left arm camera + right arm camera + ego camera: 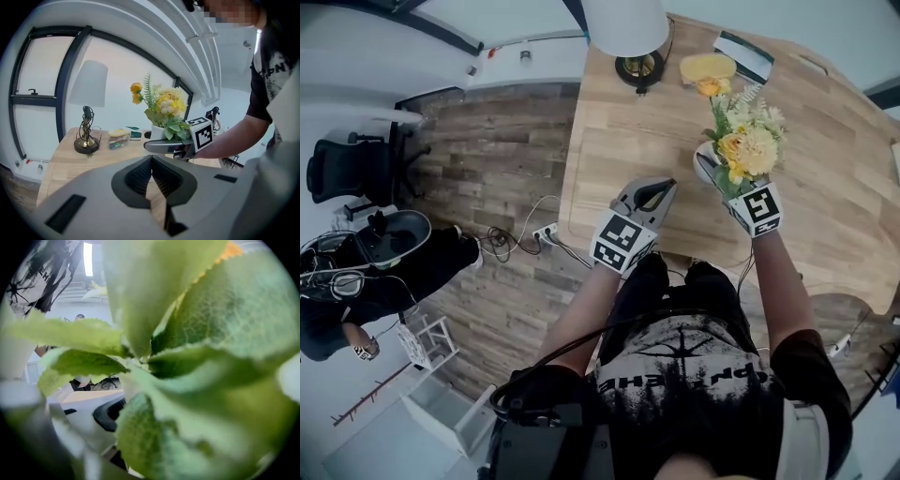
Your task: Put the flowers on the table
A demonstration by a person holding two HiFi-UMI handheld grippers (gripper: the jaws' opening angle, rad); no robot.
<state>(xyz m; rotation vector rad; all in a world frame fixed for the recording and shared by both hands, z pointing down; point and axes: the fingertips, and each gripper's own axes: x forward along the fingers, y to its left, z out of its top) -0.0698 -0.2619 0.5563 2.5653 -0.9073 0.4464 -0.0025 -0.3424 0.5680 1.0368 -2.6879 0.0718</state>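
Note:
A bunch of yellow and cream flowers (748, 141) with green leaves stands in a small white pot (704, 156). My right gripper (712, 174) is closed round that pot and holds it upright over the wooden table (619, 141). The left gripper view shows the flowers (164, 105), the pot (156, 132) and the right gripper (159, 146) above the tabletop. Leaves (187, 333) fill the right gripper view and hide its jaws. My left gripper (661, 186) hovers by the table's near edge, left of the pot, shut with nothing in it (151, 160).
A lamp with a white shade (628, 28) and brass base (639, 67) stands at the table's far side. Beside it are a yellow-lidded container (707, 67) and a dark flat item (745, 56). Cables and a power strip (544, 232) lie on the floor left of the table.

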